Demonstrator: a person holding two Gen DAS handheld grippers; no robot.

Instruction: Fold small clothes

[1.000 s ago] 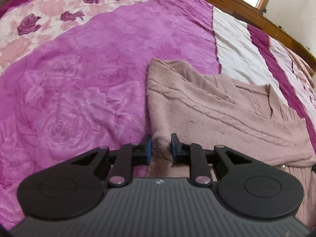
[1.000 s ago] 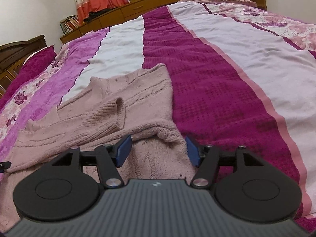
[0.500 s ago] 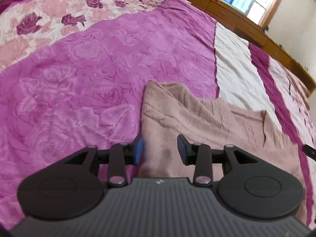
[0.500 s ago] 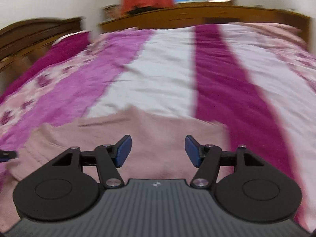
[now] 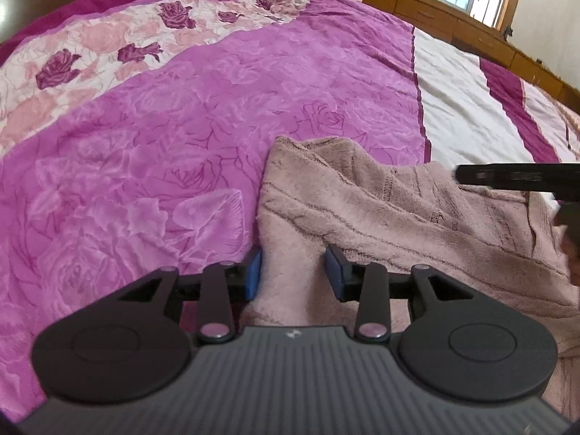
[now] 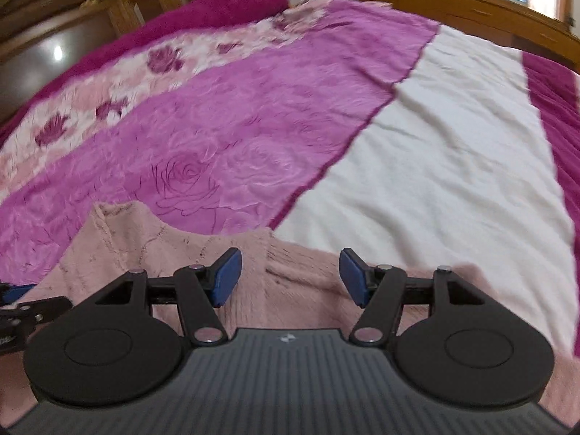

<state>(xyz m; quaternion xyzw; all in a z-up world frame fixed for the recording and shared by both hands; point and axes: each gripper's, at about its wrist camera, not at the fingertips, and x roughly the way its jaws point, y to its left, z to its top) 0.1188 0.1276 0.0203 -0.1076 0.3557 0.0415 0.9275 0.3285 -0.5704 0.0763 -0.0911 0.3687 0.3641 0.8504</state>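
Since a second ago the left tongs (image 5: 293,272) have let go of the sweater (image 5: 380,210) and now stand spread over its edge, pads clear of the knit; the right tongs (image 6: 290,277) have swung left across the bed (image 6: 435,166), spread and empty, above the sweater's far edge. A wooden headboard (image 6: 72,47) rises behind. The pink knit sweater lies folded on the quilt, its long side running left to right.
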